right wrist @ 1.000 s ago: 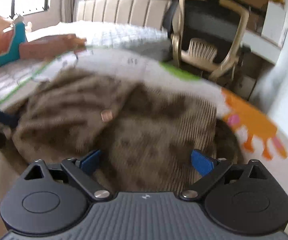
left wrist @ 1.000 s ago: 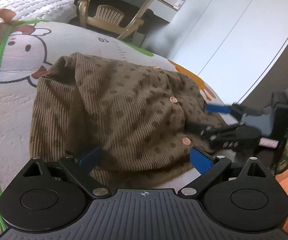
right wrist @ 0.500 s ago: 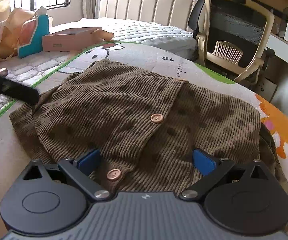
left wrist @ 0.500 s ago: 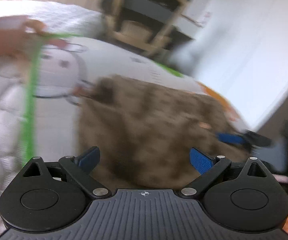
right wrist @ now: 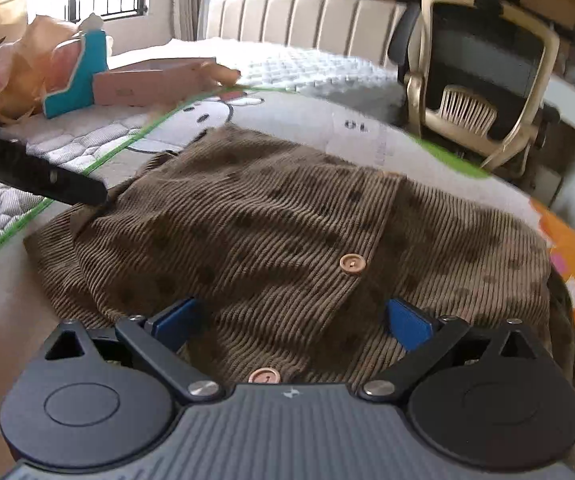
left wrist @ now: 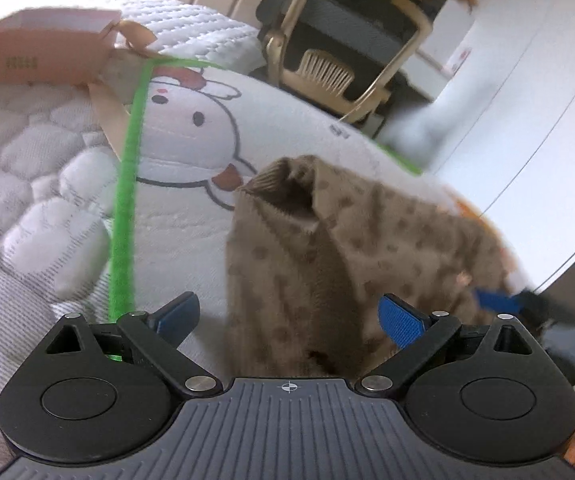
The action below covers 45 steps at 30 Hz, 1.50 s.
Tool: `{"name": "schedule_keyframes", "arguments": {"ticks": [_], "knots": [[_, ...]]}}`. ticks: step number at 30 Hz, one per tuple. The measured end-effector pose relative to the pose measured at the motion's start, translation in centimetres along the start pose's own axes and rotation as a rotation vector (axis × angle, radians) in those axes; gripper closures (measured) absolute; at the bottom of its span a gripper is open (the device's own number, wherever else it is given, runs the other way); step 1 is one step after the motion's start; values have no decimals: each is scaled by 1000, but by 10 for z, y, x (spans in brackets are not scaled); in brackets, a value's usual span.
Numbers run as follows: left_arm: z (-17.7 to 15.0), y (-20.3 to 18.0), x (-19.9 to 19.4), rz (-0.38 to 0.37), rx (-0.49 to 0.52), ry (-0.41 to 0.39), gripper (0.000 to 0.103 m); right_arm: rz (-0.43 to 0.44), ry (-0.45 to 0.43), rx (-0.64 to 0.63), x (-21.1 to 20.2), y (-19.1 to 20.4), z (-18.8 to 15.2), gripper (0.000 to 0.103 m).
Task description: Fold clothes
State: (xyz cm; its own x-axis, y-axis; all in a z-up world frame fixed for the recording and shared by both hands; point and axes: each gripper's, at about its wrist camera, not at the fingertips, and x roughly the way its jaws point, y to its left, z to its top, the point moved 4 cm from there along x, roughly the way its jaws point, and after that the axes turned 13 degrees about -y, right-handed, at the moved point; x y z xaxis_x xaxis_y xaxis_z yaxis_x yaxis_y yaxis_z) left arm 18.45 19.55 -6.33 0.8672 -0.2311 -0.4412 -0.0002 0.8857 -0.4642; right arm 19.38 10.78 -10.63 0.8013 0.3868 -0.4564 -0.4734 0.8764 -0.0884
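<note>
Your left gripper hovered, jaws open, at the left edge of the brown dotted cardigan lying on the bed. Your right gripper, jaws also open, faced its buttons. Pinch edges squarely for an even fold.

Brown dark-dotted corduroy garment; white cartoon-printed, green-edged mat.
</note>
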Motion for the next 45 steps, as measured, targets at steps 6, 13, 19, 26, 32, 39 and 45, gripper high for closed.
{"name": "schedule_keyframes", "arguments": {"ticks": [6,13,19,26,32,39,45], "knots": [[-2,-11,11,26,60,-1,37,6,-75,-44,-20,10,9,3],[1,-21,15,19,24,29,79,111,-149,-170,-41,54,19,3],[8,-24,9,7,-32,26,80,179,-138,-282,-23,97,10,3],[20,-43,13,-59,-53,34,80,132,-140,-260,10,110,17,21],[32,-42,8,-81,-71,6,55,119,-133,-182,17,98,24,44],[40,-14,-1,-10,-127,-19,33,134,-129,-183,16,97,22,40],[47,-28,-15,-114,-69,-63,21,187,-120,-132,-17,71,20,38]]}}
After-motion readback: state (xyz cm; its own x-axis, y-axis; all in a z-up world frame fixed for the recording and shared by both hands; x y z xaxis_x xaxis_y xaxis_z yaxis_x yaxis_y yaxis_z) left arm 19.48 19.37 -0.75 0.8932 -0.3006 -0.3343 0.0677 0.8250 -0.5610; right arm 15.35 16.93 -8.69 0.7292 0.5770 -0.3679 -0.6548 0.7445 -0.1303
